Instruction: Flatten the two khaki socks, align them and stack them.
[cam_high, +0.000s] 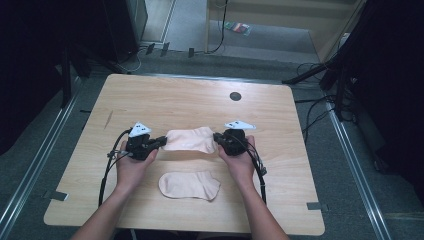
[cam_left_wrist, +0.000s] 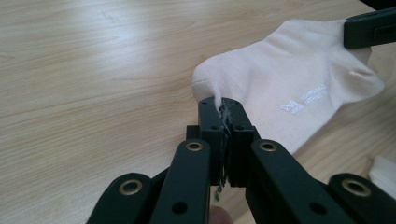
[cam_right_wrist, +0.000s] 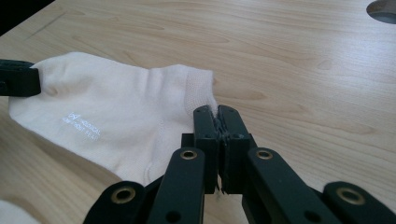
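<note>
Your left gripper (cam_high: 161, 142) and right gripper (cam_high: 218, 138) have their jaws clamped on opposite ends of the upper sock (cam_high: 191, 139), raised off the bench (cam_high: 175, 95). Pairing it with the lower sock (cam_high: 189, 185) remains.

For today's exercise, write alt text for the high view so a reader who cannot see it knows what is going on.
A person's two hands each hold a black gripper, the left gripper and right gripper shut on opposite ends of a pale sock stretched between them over a light wooden table. A second matching sock lies flat nearer the person.
</note>
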